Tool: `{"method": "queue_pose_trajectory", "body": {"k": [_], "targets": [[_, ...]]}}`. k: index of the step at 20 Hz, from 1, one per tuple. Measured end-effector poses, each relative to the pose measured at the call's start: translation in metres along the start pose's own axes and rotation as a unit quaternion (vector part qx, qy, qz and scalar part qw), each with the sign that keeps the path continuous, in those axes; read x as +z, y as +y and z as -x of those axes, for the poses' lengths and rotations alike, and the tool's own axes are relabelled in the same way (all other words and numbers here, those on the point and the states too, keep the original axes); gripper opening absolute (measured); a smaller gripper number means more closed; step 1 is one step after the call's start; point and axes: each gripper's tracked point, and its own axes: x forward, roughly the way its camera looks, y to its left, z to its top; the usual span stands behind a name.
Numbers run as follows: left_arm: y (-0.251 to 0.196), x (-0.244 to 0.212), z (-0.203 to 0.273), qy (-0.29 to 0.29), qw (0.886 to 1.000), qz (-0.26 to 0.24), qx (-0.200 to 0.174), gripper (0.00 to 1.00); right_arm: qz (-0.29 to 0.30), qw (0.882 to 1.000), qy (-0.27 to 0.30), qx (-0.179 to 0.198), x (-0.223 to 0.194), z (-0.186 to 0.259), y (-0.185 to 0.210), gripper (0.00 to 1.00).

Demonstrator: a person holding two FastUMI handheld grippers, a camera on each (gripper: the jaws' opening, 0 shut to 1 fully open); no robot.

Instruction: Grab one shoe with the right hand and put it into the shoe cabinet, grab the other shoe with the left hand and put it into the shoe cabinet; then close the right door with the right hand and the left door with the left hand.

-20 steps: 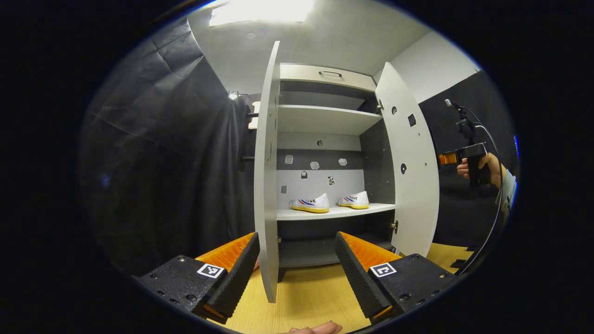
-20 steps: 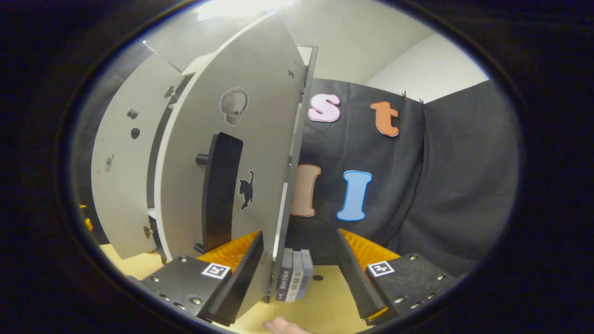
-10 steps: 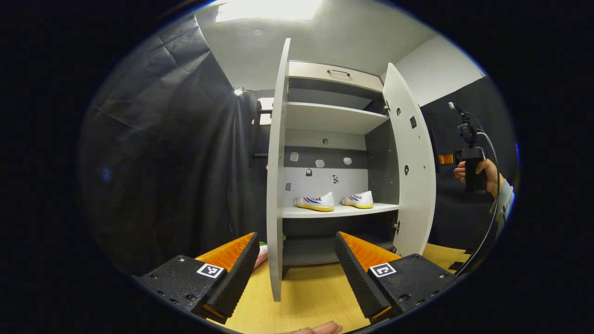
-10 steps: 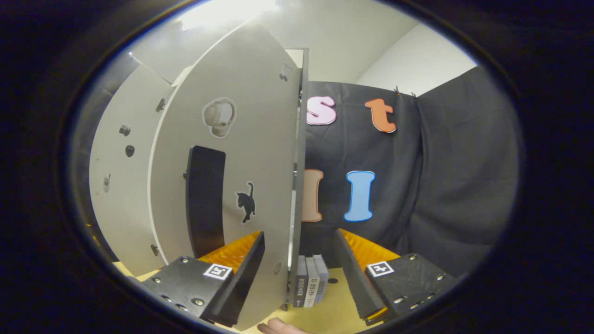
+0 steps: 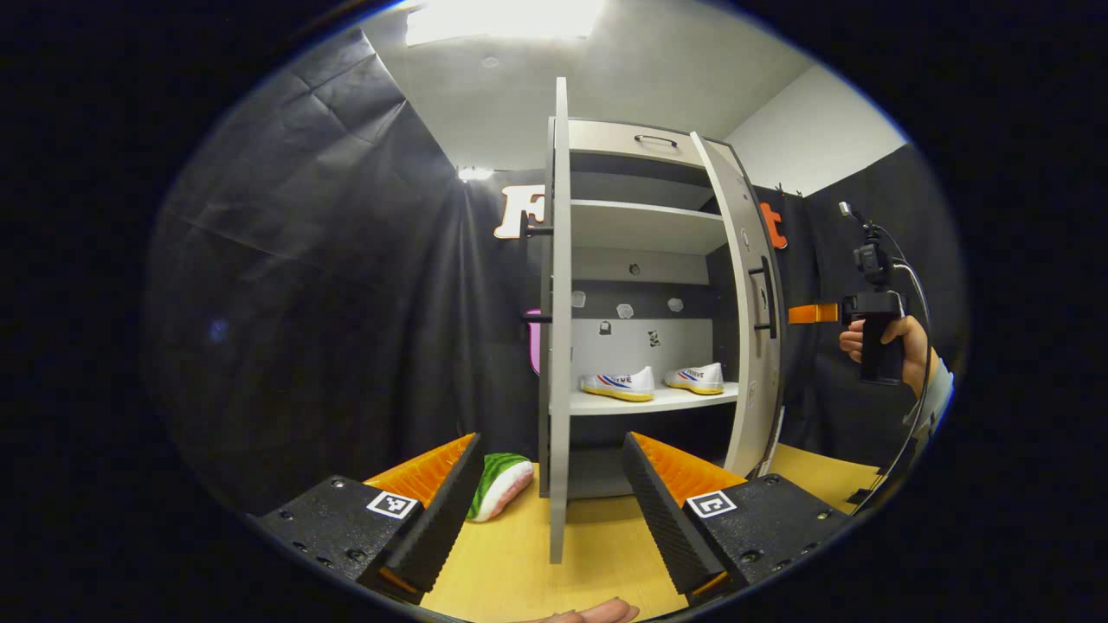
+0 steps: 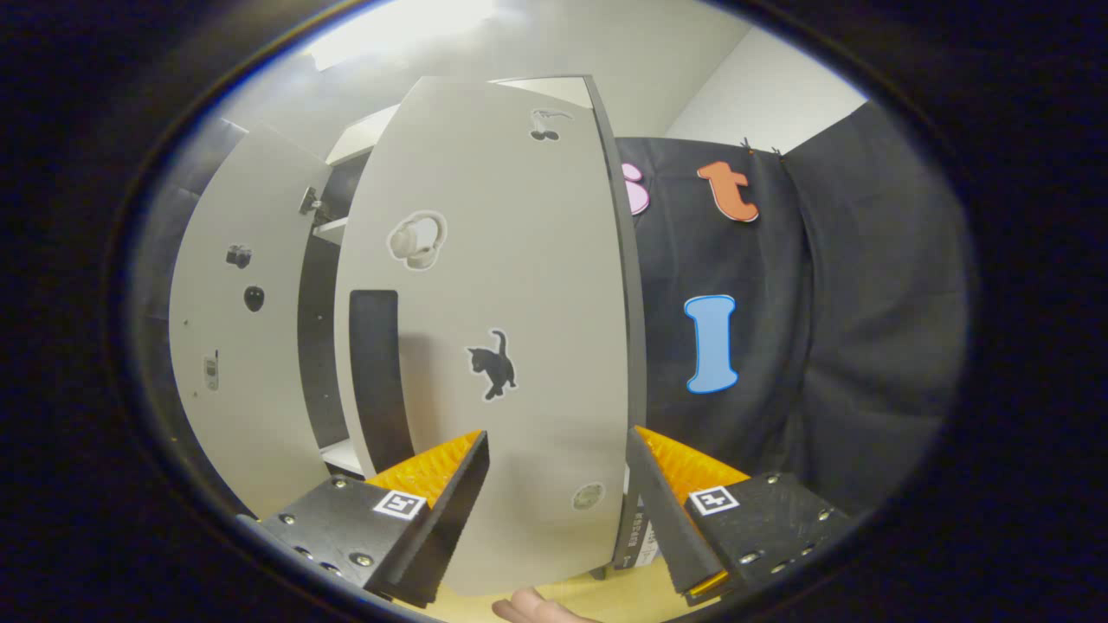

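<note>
Right gripper (image 6: 557, 484), fingers spread, faces the stiff pale-grey right door (image 6: 502, 329); push near its black handle (image 6: 374, 372), nine o'clock; left gripper (image 5: 552, 489) gapes too.

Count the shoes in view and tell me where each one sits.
2. Both sit side by side on the cabinet's middle shelf in the left gripper view: the left shoe and the right shoe. The doors hide part of the cabinet, so more may be hidden.

Left gripper view faces the open cabinet (image 5: 645, 260); right gripper view nears its right door (image 6: 502, 329).
</note>
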Motion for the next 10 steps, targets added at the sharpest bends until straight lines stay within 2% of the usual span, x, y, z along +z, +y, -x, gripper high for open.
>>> {"method": "queue_pose_trajectory", "body": {"k": [2, 5, 6, 7, 8, 10], "targets": [[0.012, 0.004, -0.003, 0.003, 1.0, 0.003, 0.008, 0.95, 0.006, 1.0, 0.011, -0.006, -0.013, 0.004, -0.007, 0.95], [0.035, 0.006, -0.009, 0.017, 1.0, 0.01, 0.024, 0.97, -0.003, 1.0, 0.027, -0.001, -0.026, 0.014, -0.015, 0.95], [0.045, 0.008, -0.011, 0.02, 0.999, 0.012, 0.033, 0.97, -0.001, 1.0, 0.031, 0.007, -0.029, 0.02, -0.013, 0.93], [0.058, 0.012, -0.016, 0.018, 0.999, 0.01, 0.043, 0.97, 0.007, 0.999, 0.03, 0.015, -0.03, 0.026, -0.012, 0.95], [0.07, 0.018, -0.022, 0.013, 0.998, 0.008, 0.055, 0.95, 0.016, 0.999, 0.027, 0.017, -0.032, 0.033, -0.012, 0.93], [0.094, 0.026, -0.032, 0.01, 0.997, 0.003, 0.078, 0.97, 0.03, 0.999, 0.02, 0.02, -0.034, 0.052, -0.011, 0.95]]}}
